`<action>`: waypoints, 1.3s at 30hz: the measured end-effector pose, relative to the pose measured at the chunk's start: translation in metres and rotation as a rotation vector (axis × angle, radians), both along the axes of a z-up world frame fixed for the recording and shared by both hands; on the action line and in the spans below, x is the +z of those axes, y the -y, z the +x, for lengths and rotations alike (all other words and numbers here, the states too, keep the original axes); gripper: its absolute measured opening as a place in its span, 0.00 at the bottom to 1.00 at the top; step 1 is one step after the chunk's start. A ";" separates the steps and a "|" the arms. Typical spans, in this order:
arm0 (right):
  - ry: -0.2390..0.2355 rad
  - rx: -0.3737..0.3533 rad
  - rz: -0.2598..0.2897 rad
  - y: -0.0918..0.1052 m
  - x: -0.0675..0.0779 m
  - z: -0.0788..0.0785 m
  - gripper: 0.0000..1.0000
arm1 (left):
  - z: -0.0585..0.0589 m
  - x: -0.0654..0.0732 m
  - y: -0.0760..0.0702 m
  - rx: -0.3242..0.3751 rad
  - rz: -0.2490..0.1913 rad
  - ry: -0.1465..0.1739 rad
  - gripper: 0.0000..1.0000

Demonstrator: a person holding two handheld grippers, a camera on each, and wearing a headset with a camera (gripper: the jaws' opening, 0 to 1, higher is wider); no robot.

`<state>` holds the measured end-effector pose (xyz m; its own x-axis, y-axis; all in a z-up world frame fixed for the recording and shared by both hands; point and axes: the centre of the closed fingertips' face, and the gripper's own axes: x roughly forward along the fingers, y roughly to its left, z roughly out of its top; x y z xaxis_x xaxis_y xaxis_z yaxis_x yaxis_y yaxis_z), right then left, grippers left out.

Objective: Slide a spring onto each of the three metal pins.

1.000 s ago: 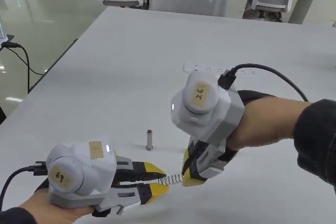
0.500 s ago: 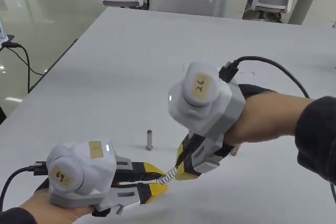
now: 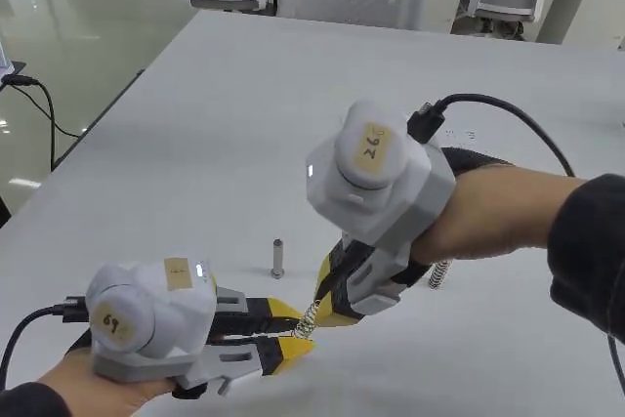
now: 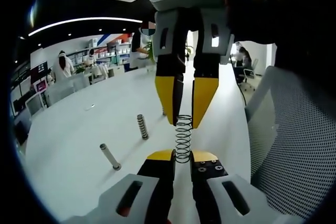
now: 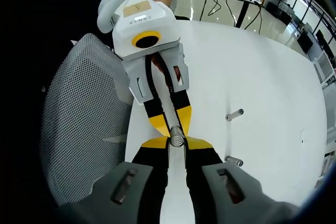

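- Left gripper view: the spring [image 4: 183, 137] bridges both grippers. The left gripper [image 4: 182, 156] has its jaws pinched on one end and the right gripper [image 4: 182, 118] has its jaws pinched on the other, above the desk's [image 3: 244, 124] near edge.
- A bare pin [image 3: 277, 259] stands just beyond it; the loaded pin [image 4: 142, 127] already wears its coil.
- This looks like a handover. Next, one gripper should release while the other lines the spring up over the bare pin.

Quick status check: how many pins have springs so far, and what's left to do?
Done: one pin with a spring on it stands on the bench. In hand: a second spring, clamped at one end by the left gripper and at the other by the right gripper, not yet on a pin. Left: the bare pin needs a spring; the third pin's state I cannot tell.
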<state>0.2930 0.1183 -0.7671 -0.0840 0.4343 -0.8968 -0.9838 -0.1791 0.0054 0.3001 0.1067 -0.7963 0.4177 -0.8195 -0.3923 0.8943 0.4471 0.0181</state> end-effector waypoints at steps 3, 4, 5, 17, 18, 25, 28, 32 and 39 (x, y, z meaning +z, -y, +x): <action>0.003 0.002 0.010 -0.003 0.003 0.000 0.13 | 0.001 0.002 0.000 0.003 -0.010 -0.001 0.08; 0.003 0.003 0.012 -0.003 0.003 0.000 0.13 | 0.001 0.002 0.000 0.004 -0.011 -0.001 0.08; 0.004 0.004 0.010 -0.003 0.003 -0.001 0.13 | 0.001 0.002 0.000 0.004 -0.012 -0.002 0.08; -0.003 0.013 0.012 -0.006 0.001 -0.001 0.13 | -0.001 0.001 0.000 0.008 -0.025 -0.010 0.08; -0.006 0.013 0.010 -0.006 0.000 -0.001 0.13 | 0.000 0.003 0.000 0.008 -0.031 -0.009 0.08; -0.009 0.014 0.001 -0.005 -0.004 -0.002 0.13 | 0.001 0.005 0.001 0.007 -0.039 -0.003 0.08; -0.010 0.017 0.001 -0.006 -0.005 -0.002 0.13 | 0.002 0.007 0.002 0.005 -0.042 0.001 0.08; -0.012 0.017 -0.001 -0.006 -0.005 -0.002 0.13 | 0.002 0.010 0.004 0.005 -0.049 0.006 0.08; -0.010 0.017 -0.002 -0.006 -0.006 -0.001 0.13 | 0.004 0.018 0.005 0.012 -0.097 0.004 0.08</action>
